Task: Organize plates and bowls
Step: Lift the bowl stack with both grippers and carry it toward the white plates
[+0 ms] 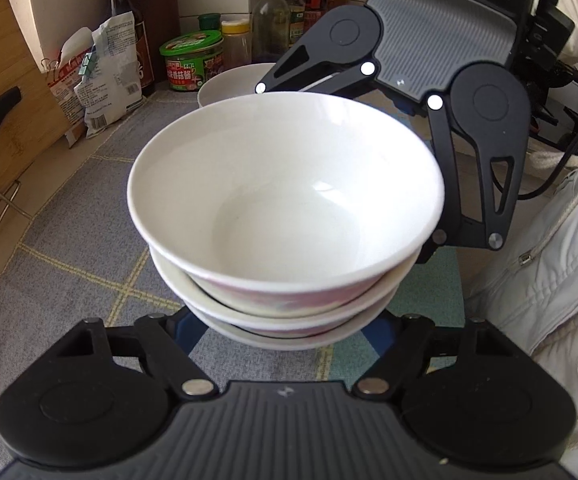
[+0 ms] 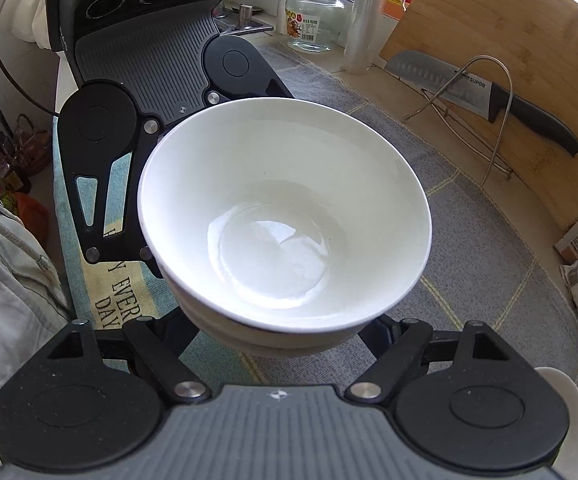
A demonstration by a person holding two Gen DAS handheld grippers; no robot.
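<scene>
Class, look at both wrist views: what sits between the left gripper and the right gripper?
A stack of nested white bowls sits between the left gripper and the right gripper, which face each other across it. Both wrist views show this.

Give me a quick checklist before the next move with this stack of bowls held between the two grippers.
1. Stack of bowls nested, top bowl sitting level: ok.
2. Left gripper under the stack's near side: ok, pad contact cannot tell.
3. Right gripper at the opposite side: ok, pad contact cannot tell.
4. Stack clear of the cloth: cannot tell.
5. Other white bowl behind stands apart: ok.
6. Knife on its rack stays clear of the stack: ok.
</scene>
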